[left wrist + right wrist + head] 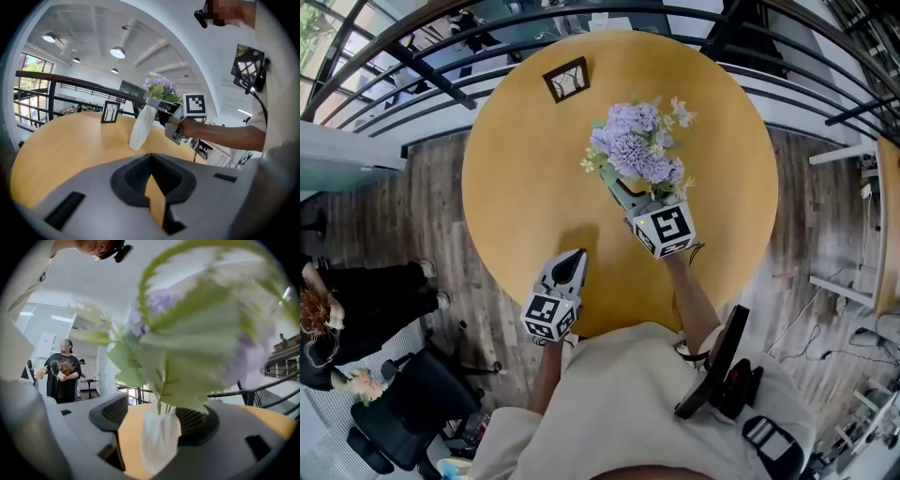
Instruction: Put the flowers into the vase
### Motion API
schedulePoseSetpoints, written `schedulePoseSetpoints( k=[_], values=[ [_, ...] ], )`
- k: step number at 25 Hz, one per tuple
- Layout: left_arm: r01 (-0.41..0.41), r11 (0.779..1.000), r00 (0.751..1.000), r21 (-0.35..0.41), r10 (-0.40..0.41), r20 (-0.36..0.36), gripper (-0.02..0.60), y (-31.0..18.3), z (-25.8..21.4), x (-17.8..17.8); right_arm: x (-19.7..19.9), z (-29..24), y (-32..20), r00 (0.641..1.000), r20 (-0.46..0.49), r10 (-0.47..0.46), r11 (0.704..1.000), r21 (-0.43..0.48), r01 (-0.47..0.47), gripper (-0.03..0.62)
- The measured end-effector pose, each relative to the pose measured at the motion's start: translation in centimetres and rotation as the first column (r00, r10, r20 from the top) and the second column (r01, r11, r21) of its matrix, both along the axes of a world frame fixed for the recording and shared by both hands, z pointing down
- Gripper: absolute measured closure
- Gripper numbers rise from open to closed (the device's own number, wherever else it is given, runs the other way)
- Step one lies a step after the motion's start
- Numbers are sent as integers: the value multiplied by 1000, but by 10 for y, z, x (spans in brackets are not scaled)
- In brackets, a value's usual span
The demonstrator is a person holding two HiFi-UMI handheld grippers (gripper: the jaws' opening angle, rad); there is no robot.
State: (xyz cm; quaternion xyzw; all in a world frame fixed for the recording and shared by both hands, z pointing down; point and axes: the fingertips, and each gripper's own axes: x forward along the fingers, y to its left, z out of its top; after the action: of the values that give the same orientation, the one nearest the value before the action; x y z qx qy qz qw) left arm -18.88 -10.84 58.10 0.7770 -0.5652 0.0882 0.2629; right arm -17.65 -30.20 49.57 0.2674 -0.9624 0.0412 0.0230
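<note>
Left of the vase (pixel 142 126), on the person's side of it, the left gripper (pixel 571 260) hovers over the round table (pixel 516 169), its jaws closed together on nothing. Beyond the vase, toward the table's far edge, stands a small picture frame (pixel 567 80). The white vase stands on the table with the flowers (pixel 636 145) in it, stems down in its mouth. From the vase's right, the right gripper (pixel 621 194) reaches in at its neck, jaws spread apart. The pads seem clear of stems and vase, though blur leaves that unsure.
</note>
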Motion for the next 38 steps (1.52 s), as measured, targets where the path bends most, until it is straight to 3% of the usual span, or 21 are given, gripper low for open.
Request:
schedulePoseSetpoints(
  k=[4, 11, 19, 20, 22, 23, 24, 30, 38],
  values=[
    [-7, 1000, 1000, 7, 7, 0, 575, -2, -2, 3, 4, 3, -3, 998, -38, 51, 998, 29, -50, 229],
    [-3, 1000, 1000, 17, 2, 7, 575, 2, -1, 5, 21, 2, -10, 994, -29, 104, 994, 36, -103, 221],
    [-21, 999, 1000, 33, 20, 24, 575, -7, -10, 12, 63, 34, 3, 984, -86, 155, 985, -66, -161, 224],
    [-26, 999, 999, 41, 25, 28, 575, -9, -11, 14, 70, 37, 6, 983, -90, 161, 983, -74, -168, 242],
    [-36, 998, 999, 59, 34, 39, 575, -12, -15, 16, 85, 41, 14, 976, -102, 190, 977, -80, -199, 405],
    [-39, 997, 998, 66, 36, 45, 575, -12, -17, 17, 90, 43, 18, 974, -107, 198, 974, -87, -208, 539],
    [-41, 997, 998, 71, 37, 50, 575, -12, -19, 19, 94, 45, 24, 976, -107, 191, 974, -101, -202, 586],
    [-54, 994, 997, 94, 47, 68, 575, 2, -28, 48, 120, 48, 71, 988, -86, 126, 978, -156, -138, 586],
    [-173, 969, 983, 179, 159, 89, 575, 17, -48, 77, 162, 39, 125, 974, -96, 207, 967, -133, -219, 586]
  ],
)
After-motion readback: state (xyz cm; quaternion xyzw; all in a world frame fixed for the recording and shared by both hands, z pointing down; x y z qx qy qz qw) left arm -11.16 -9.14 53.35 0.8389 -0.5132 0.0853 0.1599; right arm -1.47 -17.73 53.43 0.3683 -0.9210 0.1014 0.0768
